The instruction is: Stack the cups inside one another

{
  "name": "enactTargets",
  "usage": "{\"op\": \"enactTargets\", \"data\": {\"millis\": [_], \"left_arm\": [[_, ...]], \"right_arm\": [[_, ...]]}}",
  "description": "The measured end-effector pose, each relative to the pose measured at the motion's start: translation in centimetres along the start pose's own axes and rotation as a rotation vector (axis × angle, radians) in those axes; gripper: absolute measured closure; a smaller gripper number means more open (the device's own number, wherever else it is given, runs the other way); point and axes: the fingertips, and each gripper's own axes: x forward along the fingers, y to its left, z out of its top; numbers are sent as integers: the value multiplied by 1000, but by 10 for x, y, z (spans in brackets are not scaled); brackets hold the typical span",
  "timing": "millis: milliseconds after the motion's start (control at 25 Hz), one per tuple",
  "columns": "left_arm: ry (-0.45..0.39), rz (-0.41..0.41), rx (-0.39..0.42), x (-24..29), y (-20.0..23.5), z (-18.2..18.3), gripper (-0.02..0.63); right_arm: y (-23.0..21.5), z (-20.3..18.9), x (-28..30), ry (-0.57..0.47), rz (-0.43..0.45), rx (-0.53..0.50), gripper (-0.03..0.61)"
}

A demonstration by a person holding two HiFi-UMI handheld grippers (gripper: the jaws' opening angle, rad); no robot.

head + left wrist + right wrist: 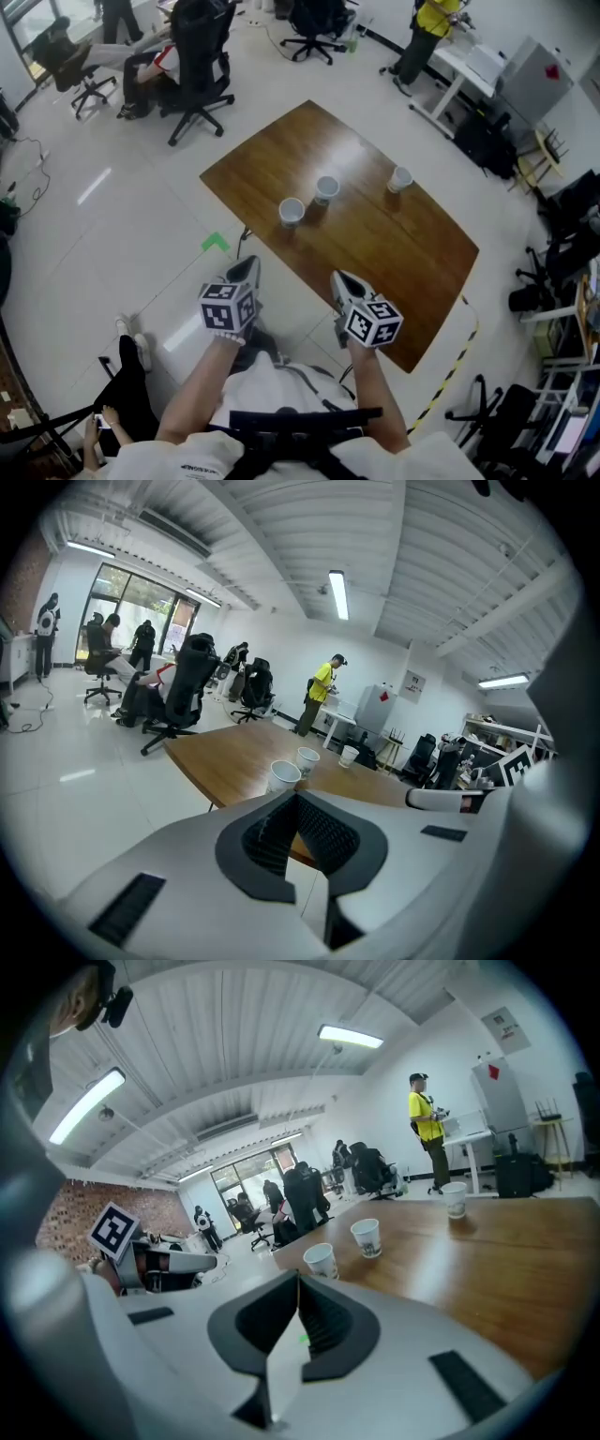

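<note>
Glossy wooden table, white paper cups

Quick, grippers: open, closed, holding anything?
Left gripper: closed, holding nothing.
Right gripper: closed, holding nothing.

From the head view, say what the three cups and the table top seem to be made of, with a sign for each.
Left cup, middle cup and right cup: probably paper, matt white with thin rims and faint print; thin plastic is possible. Table top: wood or wood-look veneer, with brown grain and glossy glare.
</note>
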Motion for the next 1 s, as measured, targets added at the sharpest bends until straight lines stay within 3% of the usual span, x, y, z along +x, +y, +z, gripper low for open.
{"op": "enactTargets", "data": {"millis": [360, 760, 880, 1000], "left_arm": [[-3, -40, -17, 14, 49, 38, 617], [12, -51, -47, 29, 73, 44, 617], [14, -51, -58, 34, 74, 43, 615], [22, -52, -69, 42, 72, 40, 617]], "right_arm": [[14, 34, 98, 87, -5, -122, 552], [6, 40, 153, 168, -39, -233, 546], [1, 42, 166, 201, -59, -258, 460], [-2, 45, 180, 233, -60, -316, 460]]}}
